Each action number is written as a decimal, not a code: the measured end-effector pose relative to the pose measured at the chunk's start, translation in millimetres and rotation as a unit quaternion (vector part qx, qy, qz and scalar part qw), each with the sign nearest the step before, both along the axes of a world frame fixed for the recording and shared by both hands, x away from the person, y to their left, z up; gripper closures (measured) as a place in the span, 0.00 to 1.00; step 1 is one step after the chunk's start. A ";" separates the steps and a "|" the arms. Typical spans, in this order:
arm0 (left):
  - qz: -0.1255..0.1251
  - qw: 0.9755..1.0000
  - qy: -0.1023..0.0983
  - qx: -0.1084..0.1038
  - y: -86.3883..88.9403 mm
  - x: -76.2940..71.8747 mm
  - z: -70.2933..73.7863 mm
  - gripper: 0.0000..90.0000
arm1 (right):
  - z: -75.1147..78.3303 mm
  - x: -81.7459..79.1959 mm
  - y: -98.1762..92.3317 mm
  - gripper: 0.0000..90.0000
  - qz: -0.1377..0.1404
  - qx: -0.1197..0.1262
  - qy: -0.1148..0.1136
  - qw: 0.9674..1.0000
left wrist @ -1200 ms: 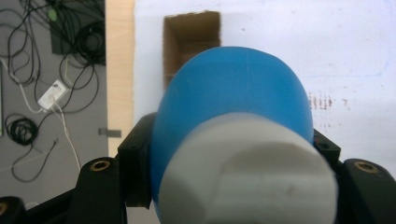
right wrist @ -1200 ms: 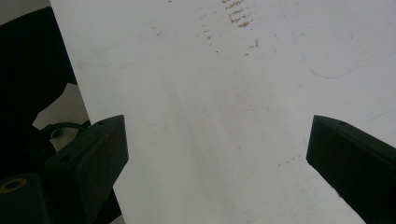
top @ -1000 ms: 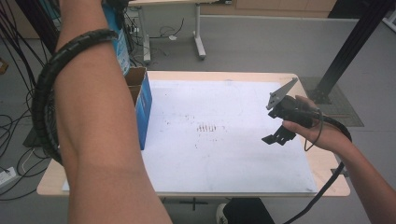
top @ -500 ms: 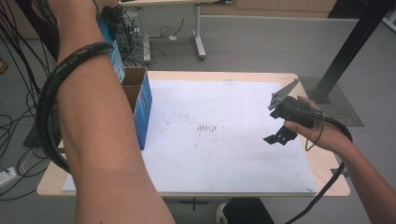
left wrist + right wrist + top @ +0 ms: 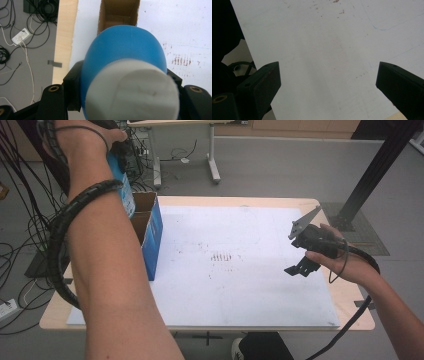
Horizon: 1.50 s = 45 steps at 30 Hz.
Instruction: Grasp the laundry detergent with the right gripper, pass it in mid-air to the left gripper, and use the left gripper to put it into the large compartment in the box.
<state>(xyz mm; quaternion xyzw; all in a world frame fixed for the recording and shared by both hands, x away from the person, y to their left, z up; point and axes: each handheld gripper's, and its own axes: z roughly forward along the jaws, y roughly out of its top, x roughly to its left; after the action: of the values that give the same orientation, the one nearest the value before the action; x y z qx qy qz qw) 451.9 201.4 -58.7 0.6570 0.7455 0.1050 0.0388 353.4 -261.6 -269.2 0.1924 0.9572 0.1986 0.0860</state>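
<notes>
Blue bottle (image 5: pixel 123 52) clamped in left tool (image 5: pixel 123 82), one cardboard box (image 5: pixel 150 227), right tool (image 5: pixel 328 85) apart.

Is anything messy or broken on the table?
Nothing is broken or spilled. The white sheet has dark speckled smudges near its middle. The cardboard box stands upright at the left edge.

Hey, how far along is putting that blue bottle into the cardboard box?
Done: the left gripper has gripped the blue plastic bottle with a white cap. In hand: it hangs above the open blue-sided cardboard box. Left: lowering and releasing it inside. The right gripper waits open over the white table sheet.
</notes>
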 end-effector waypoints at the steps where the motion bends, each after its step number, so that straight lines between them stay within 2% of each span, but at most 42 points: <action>1: 0.000 1.000 0.001 0.000 -0.2 0.3 -2.2 0.41 | 0.1 -0.7 -0.4 0.06 -0.002 0.000 0.001 1.000; 12: -0.002 1.000 0.009 -0.001 0.0 2.3 -20.4 0.41 | -2.1 -2.3 -4.9 0.06 -0.003 -0.002 0.003 1.000; 21: 0.001 1.000 0.014 -0.001 4.7 3.5 -41.6 0.41 | -4.1 -2.4 -7.6 0.07 -0.007 -0.006 0.001 1.000; 26: 0.001 1.000 0.012 -0.001 6.4 2.6 -50.7 0.41 | -4.8 -2.7 -7.1 0.07 -0.005 -0.012 0.000 1.000; 45: -0.005 1.000 0.027 -0.007 9.7 2.5 -108.3 0.41 | -8.0 -3.1 -1.3 0.07 -0.002 -0.019 0.000 1.000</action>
<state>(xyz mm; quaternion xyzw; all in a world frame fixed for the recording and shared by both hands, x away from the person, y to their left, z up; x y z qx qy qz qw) 454.4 211.1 -166.9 0.6631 0.7436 0.0820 0.0242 350.3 -262.9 -277.2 0.1928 0.9603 0.1800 0.0904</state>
